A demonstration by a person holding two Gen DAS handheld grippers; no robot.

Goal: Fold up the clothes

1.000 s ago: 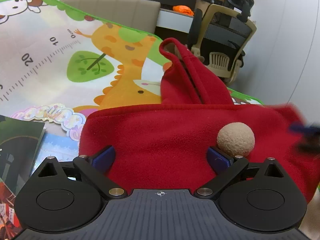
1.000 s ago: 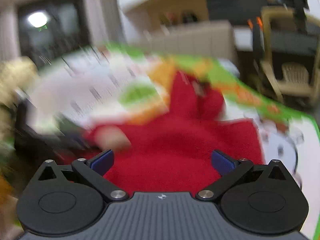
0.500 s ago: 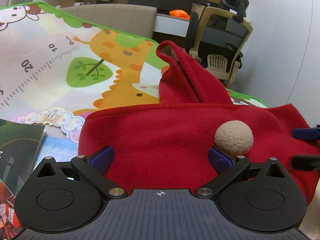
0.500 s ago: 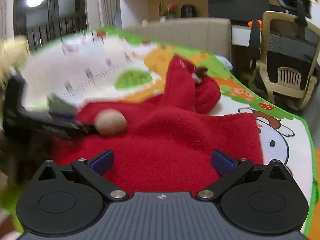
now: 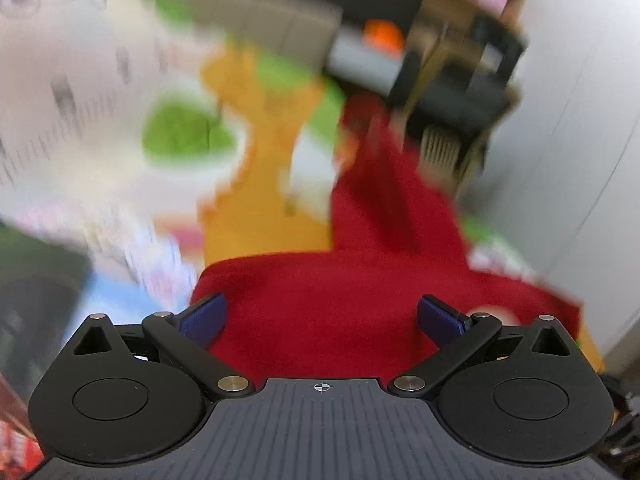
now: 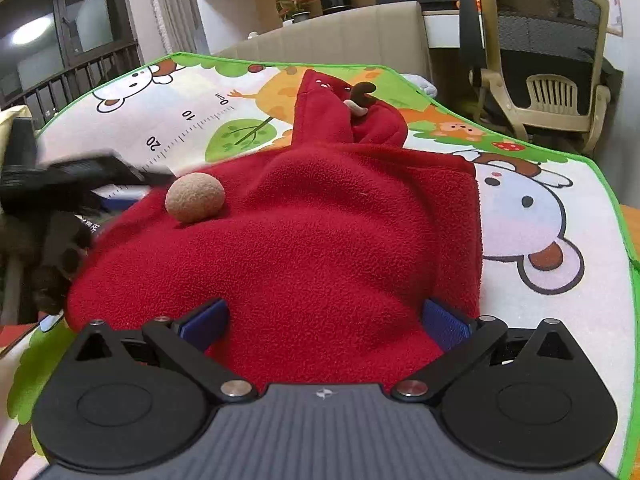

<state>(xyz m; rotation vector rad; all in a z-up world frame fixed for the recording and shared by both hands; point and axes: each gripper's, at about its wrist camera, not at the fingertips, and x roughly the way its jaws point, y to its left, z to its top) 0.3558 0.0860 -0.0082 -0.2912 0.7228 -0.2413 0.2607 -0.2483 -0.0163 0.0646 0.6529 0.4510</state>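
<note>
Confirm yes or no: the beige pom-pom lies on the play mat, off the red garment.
No, in the right wrist view the beige pom-pom sits on the red fleece garment, not on the play mat.

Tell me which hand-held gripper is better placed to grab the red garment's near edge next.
Right. The right hand-held gripper is open and steady over the red garment; the left hand-held gripper's view is motion-blurred.

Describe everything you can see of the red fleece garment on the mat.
The red fleece garment looks soft and nubby. It lies bunched, not flat, on the cartoon play mat. A hood with a brown antler and small white marks stands up at the far end. A tan pompom sits on its left side. Both open tongs frame its near edge; contact is unclear.
</note>
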